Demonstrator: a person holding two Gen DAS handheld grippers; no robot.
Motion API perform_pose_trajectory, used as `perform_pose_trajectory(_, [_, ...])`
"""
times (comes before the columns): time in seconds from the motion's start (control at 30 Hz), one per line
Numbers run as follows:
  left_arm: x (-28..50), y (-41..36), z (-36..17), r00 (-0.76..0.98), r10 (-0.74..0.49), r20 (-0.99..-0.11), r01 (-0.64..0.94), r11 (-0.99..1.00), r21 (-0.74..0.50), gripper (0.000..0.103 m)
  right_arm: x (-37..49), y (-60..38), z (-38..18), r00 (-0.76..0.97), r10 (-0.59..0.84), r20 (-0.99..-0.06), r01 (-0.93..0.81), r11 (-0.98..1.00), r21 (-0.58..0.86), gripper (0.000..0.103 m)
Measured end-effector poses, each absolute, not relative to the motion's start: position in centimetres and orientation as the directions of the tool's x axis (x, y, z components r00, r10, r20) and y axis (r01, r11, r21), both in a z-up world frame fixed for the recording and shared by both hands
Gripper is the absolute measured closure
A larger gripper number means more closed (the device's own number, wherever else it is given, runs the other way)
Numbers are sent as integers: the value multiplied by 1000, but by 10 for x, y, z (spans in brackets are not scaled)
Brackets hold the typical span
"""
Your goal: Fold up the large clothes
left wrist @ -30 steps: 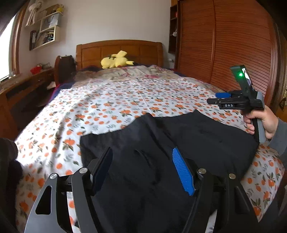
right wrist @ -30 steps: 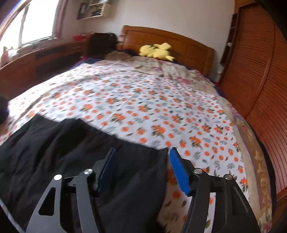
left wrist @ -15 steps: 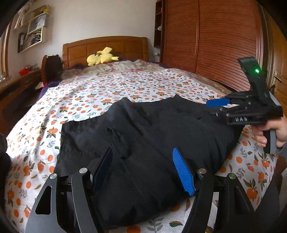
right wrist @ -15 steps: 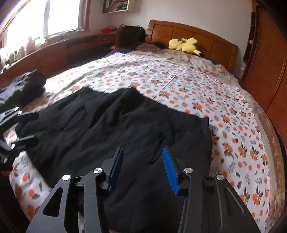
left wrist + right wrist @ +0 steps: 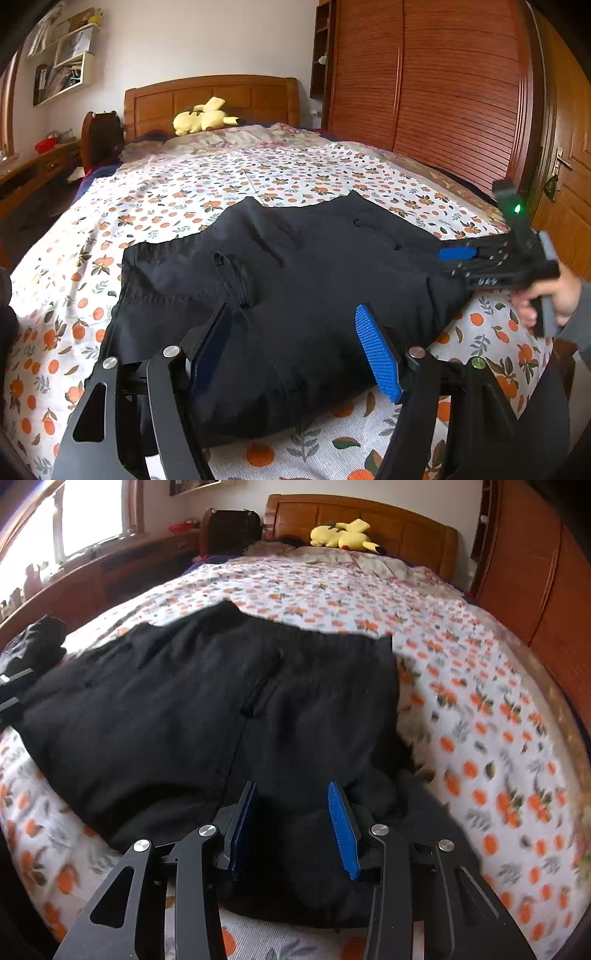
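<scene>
A large black garment (image 5: 314,258) lies spread across the near end of a bed with an orange-flower sheet (image 5: 258,177). My left gripper (image 5: 291,314) hovers open over the garment's near left part, with cloth below its blue pads. My right gripper (image 5: 292,788) is low over the garment (image 5: 203,701) near its right front corner. Its jaws are closing, a hump of black cloth lies between them, and the pads are not pressing on it. In the left wrist view a hand holds the right gripper (image 5: 458,258) at the garment's right edge.
A yellow plush toy (image 5: 201,118) rests by the wooden headboard (image 5: 210,96). A slatted wardrobe (image 5: 443,92) and a door (image 5: 569,166) line the right side. A dark bundle of cloth (image 5: 37,638) sits at the bed's left edge, with a wooden desk (image 5: 110,565) under the window.
Both grippers have come down and nearer to the black garment. The right gripper's jaws have narrowed, and it has dropped to the garment's right edge.
</scene>
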State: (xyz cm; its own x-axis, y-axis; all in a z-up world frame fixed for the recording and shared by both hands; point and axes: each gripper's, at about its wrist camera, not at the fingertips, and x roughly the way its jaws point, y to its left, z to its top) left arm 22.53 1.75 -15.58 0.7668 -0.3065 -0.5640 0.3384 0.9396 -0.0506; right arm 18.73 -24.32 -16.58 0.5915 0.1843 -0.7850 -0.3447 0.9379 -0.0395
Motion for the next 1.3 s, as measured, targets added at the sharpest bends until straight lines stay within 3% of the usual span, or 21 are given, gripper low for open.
perform_pose_trajectory(0.2, [221, 19, -161, 760, -305, -574, 336, 940, -55, 31, 183, -232, -150, 617, 114, -779, -293, 952, -93, 64])
perform_pose_trajectory(0.33, [217, 20, -163, 759, -306, -575, 334, 941, -59, 31, 173, -217, -127, 656, 136, -742, -315, 943, -106, 47])
perform_pose_trajectory(0.53, [214, 17, -167, 754, -311, -579, 338, 939, -64, 31, 157, -179, -131, 603, 220, -767, -418, 906, -70, 47])
perform_pose_trajectory(0.67, [214, 11, -172, 744, -321, -586, 348, 935, -70, 29, 158, -168, -168, 560, 160, -813, -415, 904, -107, 45])
perform_pose_trajectory(0.87, [215, 1, -179, 732, -325, -598, 365, 929, -59, 29, 152, -176, -156, 576, 166, -801, -391, 916, -91, 45])
perform_pose_trajectory(0.97, [216, -3, -184, 727, -324, -606, 372, 927, -51, 29, 145, -191, -143, 597, 170, -784, -366, 927, -77, 45])
perform_pose_trajectory(1.1, [219, -6, -191, 716, -322, -620, 374, 926, -50, 28, 135, -223, -122, 646, 141, -750, -286, 956, -66, 33])
perform_pose_trajectory(1.3, [222, -9, -199, 712, -310, -630, 375, 927, -33, 26, 127, -275, -114, 684, 57, -727, -148, 987, -61, 28])
